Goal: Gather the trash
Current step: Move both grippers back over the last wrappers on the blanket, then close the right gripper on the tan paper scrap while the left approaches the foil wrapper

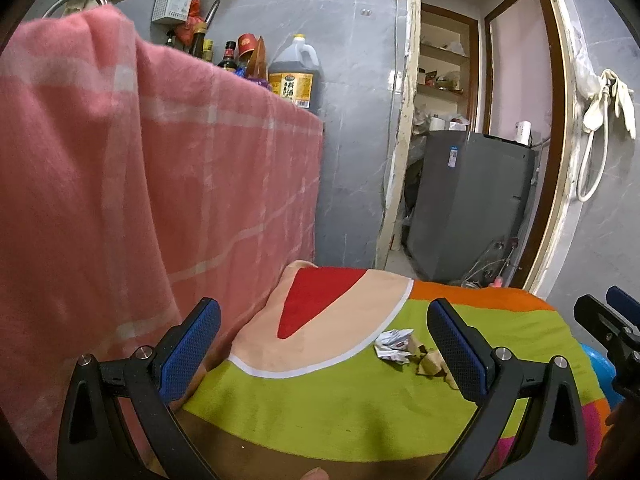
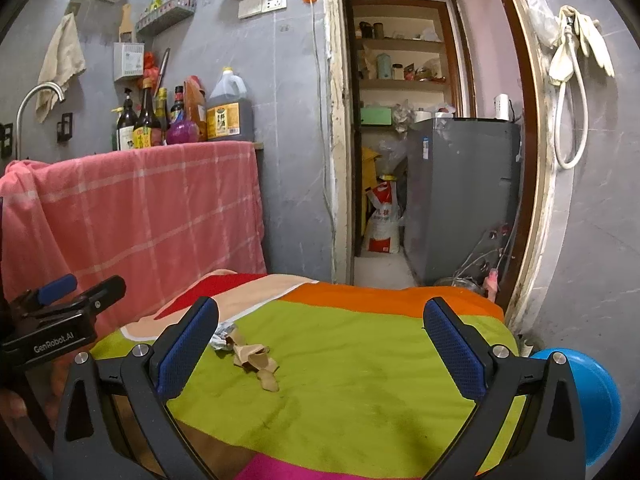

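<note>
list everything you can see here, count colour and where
crumpled paper: one, white, on the green part of the cloth
torn scraps: a few, tan, touching the crumpled paper
striped cloth: one, green, orange, red, beige, covering the surface in front
checked towel: one, pink, draped over the counter on the left
big jug: one, dark with yellow label, on the counter
bottles: several, dark, left of the big jug
cabinet: one, grey, past the doorway
sack: one, white and red, on the floor beside the cabinet
gloves: pale, hung on the right wall
ball: one, blue, lower right
left gripper: fingers open, empty
right gripper: fingers open, empty
</note>
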{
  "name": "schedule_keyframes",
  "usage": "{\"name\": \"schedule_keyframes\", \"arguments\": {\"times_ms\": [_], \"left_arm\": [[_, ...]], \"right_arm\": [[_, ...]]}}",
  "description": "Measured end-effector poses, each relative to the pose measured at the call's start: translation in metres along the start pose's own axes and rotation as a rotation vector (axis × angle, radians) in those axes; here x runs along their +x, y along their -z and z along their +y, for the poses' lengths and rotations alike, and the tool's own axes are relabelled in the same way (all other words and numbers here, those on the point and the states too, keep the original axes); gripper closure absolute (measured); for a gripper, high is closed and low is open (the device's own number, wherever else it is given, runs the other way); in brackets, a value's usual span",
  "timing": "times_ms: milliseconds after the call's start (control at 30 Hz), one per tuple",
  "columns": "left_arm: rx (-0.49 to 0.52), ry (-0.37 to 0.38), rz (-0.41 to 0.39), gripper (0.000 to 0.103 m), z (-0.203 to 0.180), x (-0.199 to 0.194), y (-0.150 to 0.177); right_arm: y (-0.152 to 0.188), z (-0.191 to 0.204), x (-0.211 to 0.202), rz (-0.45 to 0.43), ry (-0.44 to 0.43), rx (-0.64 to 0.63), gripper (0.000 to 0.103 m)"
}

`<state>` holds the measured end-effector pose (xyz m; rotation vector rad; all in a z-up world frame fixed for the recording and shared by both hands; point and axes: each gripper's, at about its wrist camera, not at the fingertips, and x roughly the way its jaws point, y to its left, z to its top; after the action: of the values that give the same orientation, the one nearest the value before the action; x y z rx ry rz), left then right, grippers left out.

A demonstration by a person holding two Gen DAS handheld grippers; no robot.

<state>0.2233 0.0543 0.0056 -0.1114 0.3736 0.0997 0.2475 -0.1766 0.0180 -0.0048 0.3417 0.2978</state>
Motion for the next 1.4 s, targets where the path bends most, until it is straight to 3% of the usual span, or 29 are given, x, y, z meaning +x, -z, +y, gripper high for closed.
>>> {"name": "schedule_keyframes", "arguments": {"times_ms": [367, 733, 1067, 1400], "left_arm": [[0.032, -0.013, 0.078, 0.002, 0.003, 0.032, 0.012], [0.064, 0.005, 0.220, 0.002, -0.002, 0.073, 0.020], [0.082, 0.030, 0.304, 0.002, -0.004, 0.089, 0.023], [0.083, 0.080, 0.362, 0.005, -0.005, 0.096, 0.027]], "right_arm": [[0.016, 0.000, 0.033, 0.078, -0.017, -0.027, 0.000], [0.032, 0.001, 0.064, 0.187, -0.056, -0.038, 0.000], [0.040, 0.003, 0.082, 0.301, -0.099, -0.043, 0.015], [0.049, 0.005, 0.089, 0.381, -0.136, -0.040, 0.018]]}}
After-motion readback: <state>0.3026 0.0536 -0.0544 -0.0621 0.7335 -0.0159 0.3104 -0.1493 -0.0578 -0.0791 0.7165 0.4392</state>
